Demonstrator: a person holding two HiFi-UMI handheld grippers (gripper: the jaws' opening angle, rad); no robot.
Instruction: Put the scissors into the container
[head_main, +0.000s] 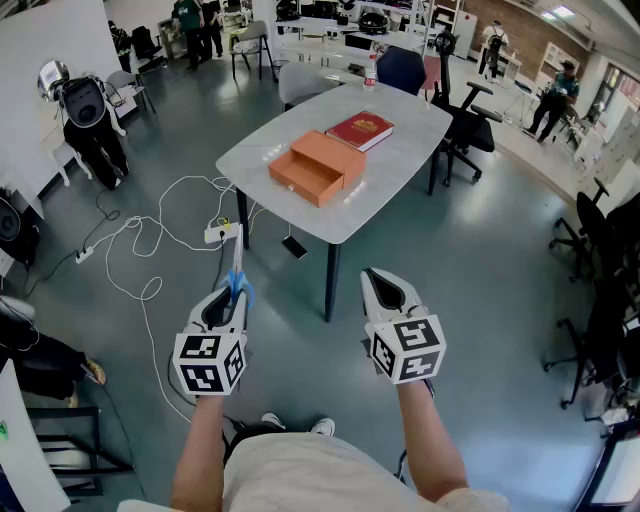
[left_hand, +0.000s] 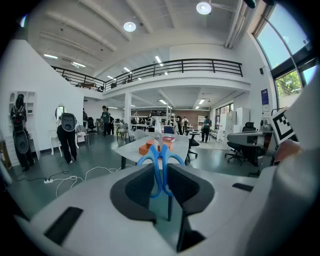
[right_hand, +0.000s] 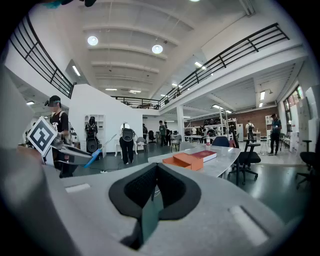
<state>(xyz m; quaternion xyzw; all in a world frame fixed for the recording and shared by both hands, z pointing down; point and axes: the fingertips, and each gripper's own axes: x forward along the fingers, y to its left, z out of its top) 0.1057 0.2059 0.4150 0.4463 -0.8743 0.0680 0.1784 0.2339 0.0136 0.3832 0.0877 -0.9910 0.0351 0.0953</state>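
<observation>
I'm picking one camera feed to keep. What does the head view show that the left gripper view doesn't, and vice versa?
Only the head view: the orange container's drawer sticking out, and the person's shoes. Only the left gripper view: the scissors' blue handles pinched between the left gripper's fingers, plus the balcony railing overhead. Both: scissors, container, red book and table.

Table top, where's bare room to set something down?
Bare: the right side of the table, between the red book and the table edge, and the near corner in front of the orange container. The middle is crowded by those two.
</observation>
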